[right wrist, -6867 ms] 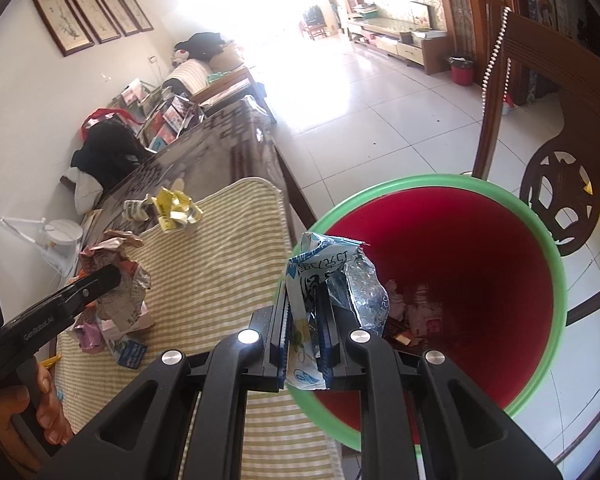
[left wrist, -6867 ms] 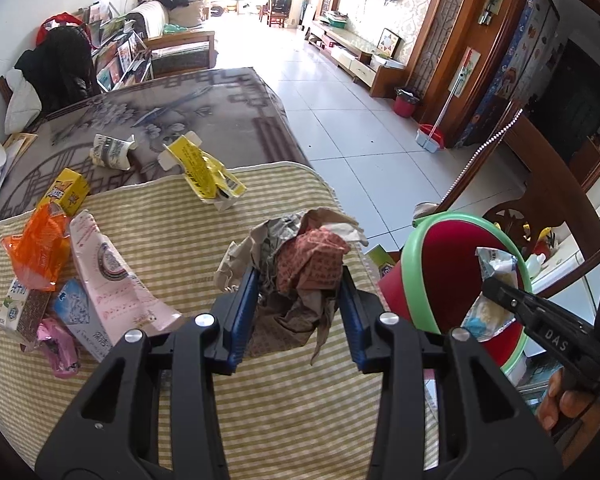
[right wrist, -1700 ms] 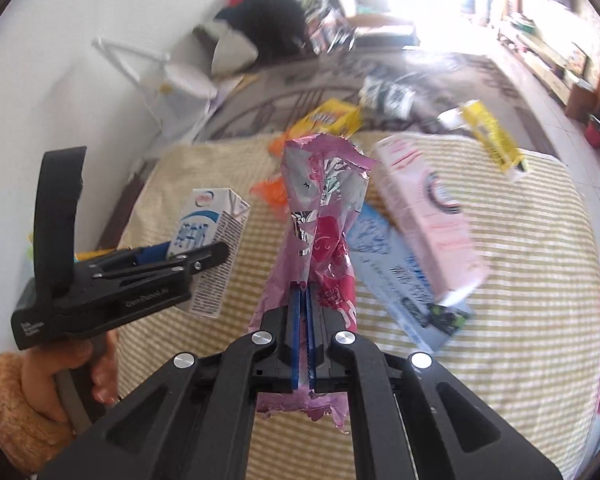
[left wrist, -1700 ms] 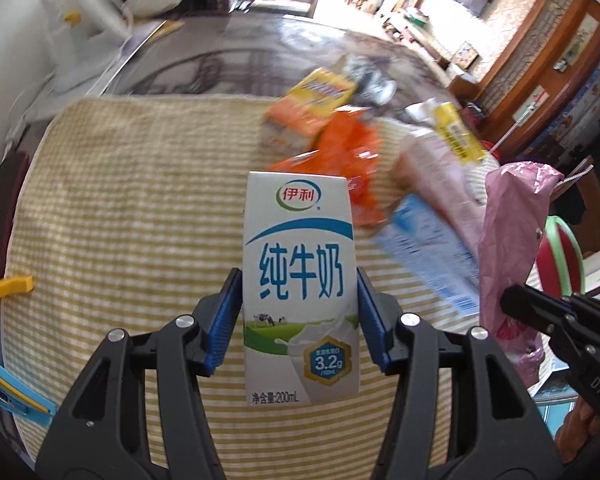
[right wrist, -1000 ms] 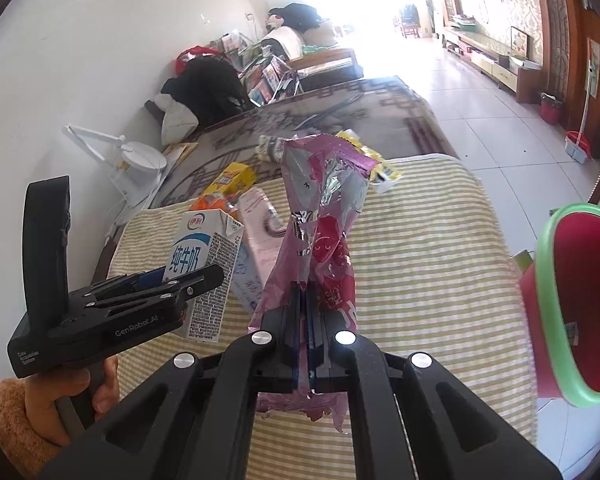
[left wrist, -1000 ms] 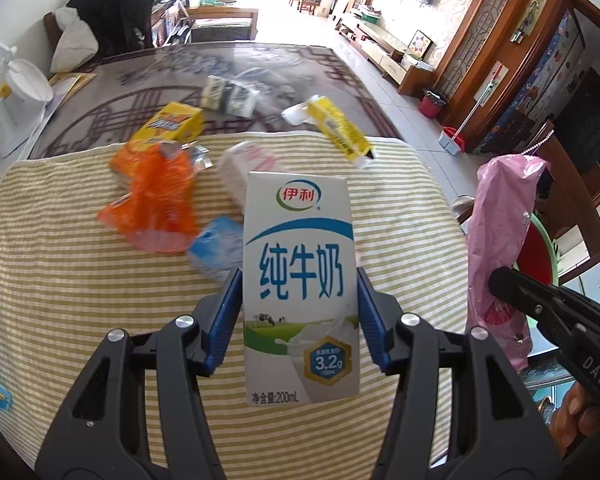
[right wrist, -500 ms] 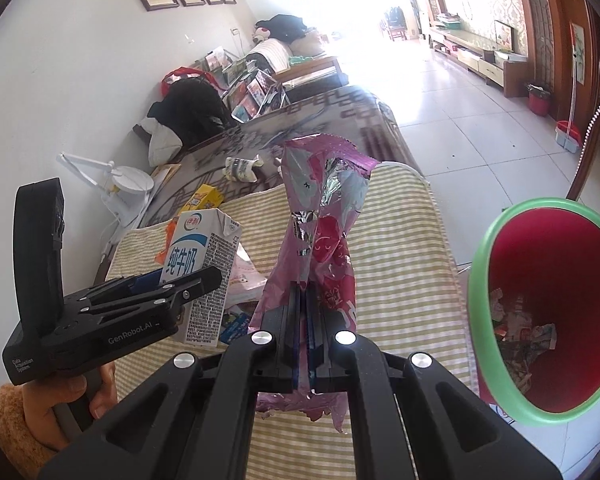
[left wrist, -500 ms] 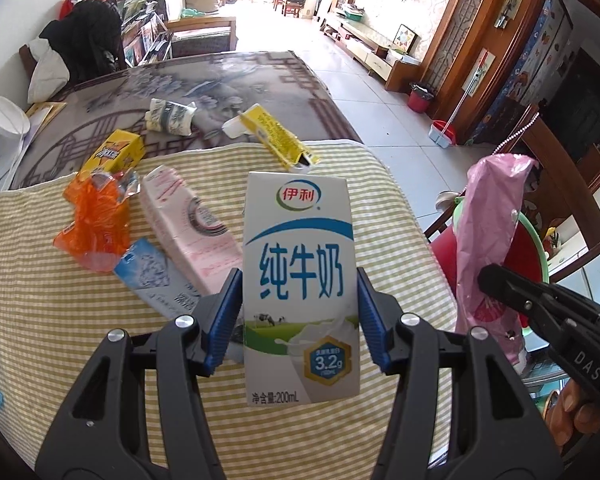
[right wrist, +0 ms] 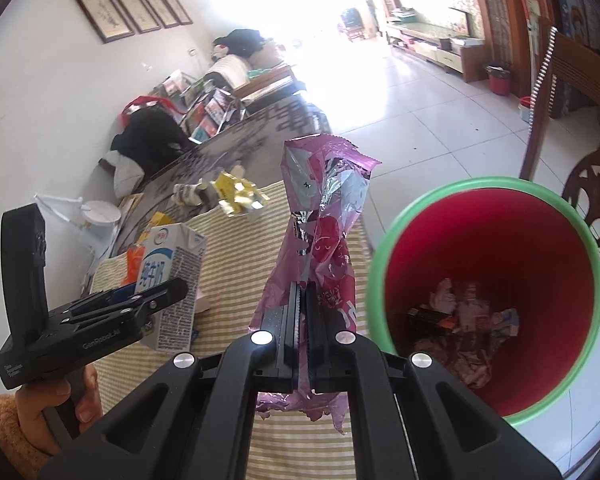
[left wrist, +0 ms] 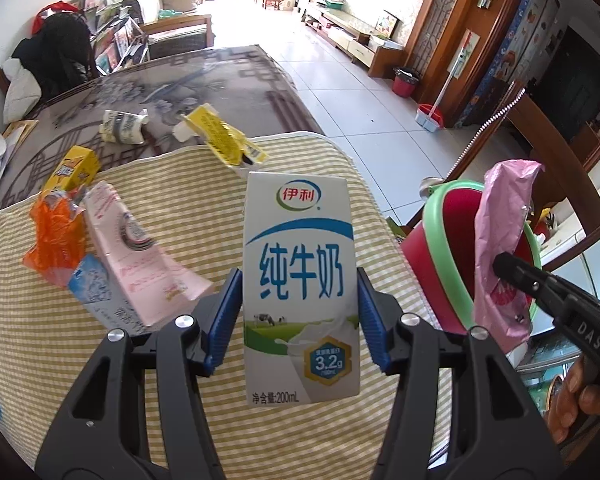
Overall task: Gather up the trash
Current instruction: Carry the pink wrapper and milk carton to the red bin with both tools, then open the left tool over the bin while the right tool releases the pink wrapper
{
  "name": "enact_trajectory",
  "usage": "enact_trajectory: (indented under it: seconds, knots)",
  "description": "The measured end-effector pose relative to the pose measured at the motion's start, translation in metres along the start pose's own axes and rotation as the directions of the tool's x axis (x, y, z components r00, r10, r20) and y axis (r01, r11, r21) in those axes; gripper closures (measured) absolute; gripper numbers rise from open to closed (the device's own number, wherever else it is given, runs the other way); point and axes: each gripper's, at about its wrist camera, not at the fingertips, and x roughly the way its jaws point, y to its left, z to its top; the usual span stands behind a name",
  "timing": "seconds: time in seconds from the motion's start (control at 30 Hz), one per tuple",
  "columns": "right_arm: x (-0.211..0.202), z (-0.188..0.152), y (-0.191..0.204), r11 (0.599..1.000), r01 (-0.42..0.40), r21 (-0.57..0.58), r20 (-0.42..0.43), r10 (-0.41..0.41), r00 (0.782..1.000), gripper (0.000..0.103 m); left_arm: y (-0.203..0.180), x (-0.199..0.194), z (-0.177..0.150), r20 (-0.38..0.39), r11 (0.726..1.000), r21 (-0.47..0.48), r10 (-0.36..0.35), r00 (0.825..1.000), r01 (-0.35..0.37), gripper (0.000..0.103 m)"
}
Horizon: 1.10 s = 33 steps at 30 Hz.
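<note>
Left gripper (left wrist: 300, 300): blue fingers (left wrist: 224, 316) partly open, clamped on both sides of an upright milk carton (left wrist: 302, 280), held above the striped cloth (left wrist: 180, 420) on the bench (left wrist: 220, 76).

Right gripper (right wrist: 303, 320): fingers pinched fully together on a pink wrapper (right wrist: 324, 216), standing upright just beside the rim of the bin (right wrist: 384, 248). Red inside, green rim, crumpled trash at the bottom.

Still on the cloth: orange wrapper (left wrist: 56, 236), pink pack (left wrist: 136, 252), blue packet (left wrist: 100, 292). Yellow box (left wrist: 74, 168), yellow carton (left wrist: 224, 142) and crushed carton (left wrist: 122, 126) farther back.
</note>
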Motion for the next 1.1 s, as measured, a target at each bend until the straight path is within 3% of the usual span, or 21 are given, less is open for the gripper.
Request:
enact_trajectory:
  seconds: [0.43, 0.47, 0.57, 0.6, 0.83, 1.1]
  knots:
    - [-0.022, 0.006, -0.076, 0.985, 0.116, 0.128, 0.035, -0.121, 0.992, 0.098, -0.051, 0.019, 0.011, -0.021, 0.996, 0.079, -0.044, 0.999, 0.046, 0.05]
    - [-0.024, 0.006, -0.079, 0.983, 0.126, 0.135, 0.042, -0.133, 0.99, 0.095, -0.054, 0.02, 0.012, -0.022, 0.995, 0.084, -0.05, 0.998, 0.052, 0.05]
    - [-0.033, 0.005, -0.088, 0.973, 0.161, 0.165, 0.073, -0.175, 0.982, 0.061, -0.07, 0.023, 0.015, -0.03, 0.99, 0.102, -0.09, 0.996, 0.092, 0.05]
    - [-0.036, 0.005, -0.09, 0.97, 0.173, 0.171, 0.087, -0.19, 0.978, 0.059, -0.077, 0.025, 0.017, -0.035, 0.987, 0.11, -0.113, 0.993, 0.117, 0.05]
    - [-0.058, 0.0, -0.113, 0.938, 0.259, 0.229, 0.127, -0.292, 0.948, 0.056, -0.124, 0.042, 0.022, -0.082, 0.958, 0.178, -0.215, 0.973, 0.227, 0.05]
    - [-0.075, -0.013, -0.13, 0.904, 0.326, 0.275, 0.112, -0.367, 0.923, 0.054, -0.174, 0.053, 0.03, -0.091, 0.92, 0.268, -0.272, 0.958, 0.287, 0.05]
